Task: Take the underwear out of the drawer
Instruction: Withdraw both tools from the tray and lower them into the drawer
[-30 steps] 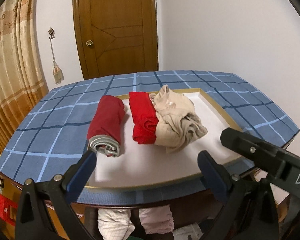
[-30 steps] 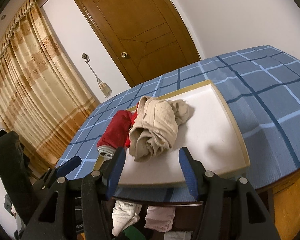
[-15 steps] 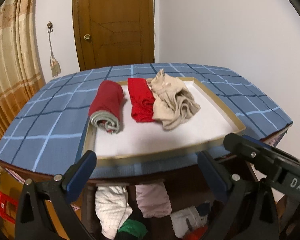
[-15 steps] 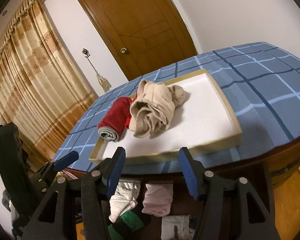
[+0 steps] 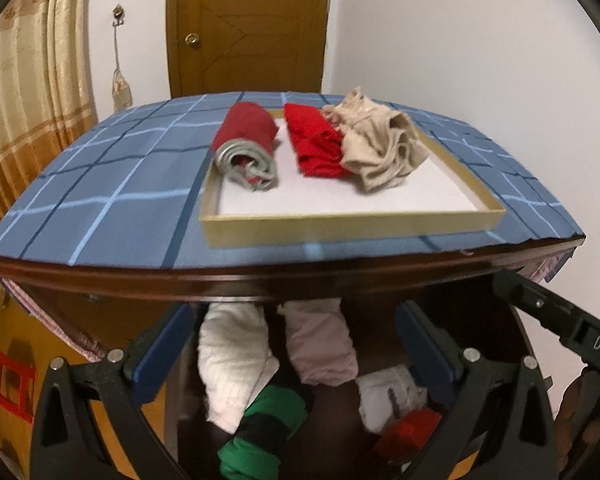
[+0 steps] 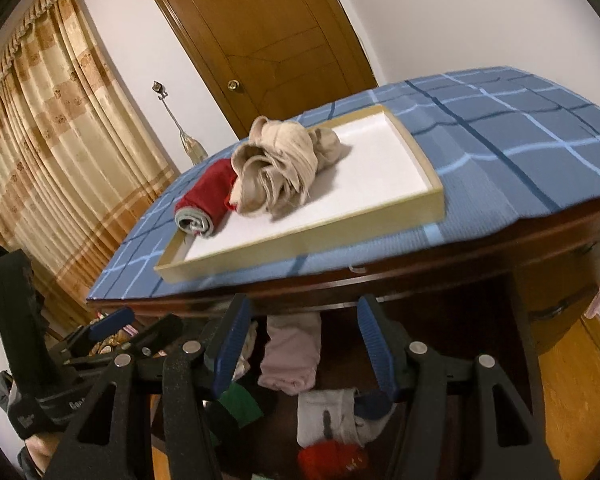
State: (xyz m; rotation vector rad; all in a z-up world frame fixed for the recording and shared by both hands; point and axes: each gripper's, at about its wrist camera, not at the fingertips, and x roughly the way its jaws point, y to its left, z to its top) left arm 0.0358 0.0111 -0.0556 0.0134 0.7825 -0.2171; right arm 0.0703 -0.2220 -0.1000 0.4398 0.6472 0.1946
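Underwear sits in two places here: three pieces already up on the white tray (image 5: 352, 222) on the bench (image 5: 100, 216), namely a dark red roll (image 5: 246, 140), a bright red fold (image 5: 316, 146) and a crumpled beige piece (image 5: 380, 148), and more bundles down in the open drawer (image 5: 380, 308) under the bench edge. In the drawer a white bundle (image 5: 232, 356) lies just beside a pale pink bundle (image 5: 320, 344), with a green-and-black striped piece (image 5: 260, 420) in front of them.

The left tongs (image 5: 296, 344) are spread, nothing between the pads, framing the white and pink bundles. The right tongs (image 6: 304, 344) are spread too, empty, lined up on the pink bundle (image 6: 290, 354).

Here is the worry: both tongs point at the same tight cluster, so they could knock into each other in that narrow opening. The bundles touch, so a pinch on the pink one might drag its neighbour along or snag just a loose layer, and the fold would fall open on the way up. The bench edge overhangs the drawer, so a steep lift could catch the cloth or the tongs on the wooden lip. The frames are blurred low down, so depth inside the drawer is hard to judge.
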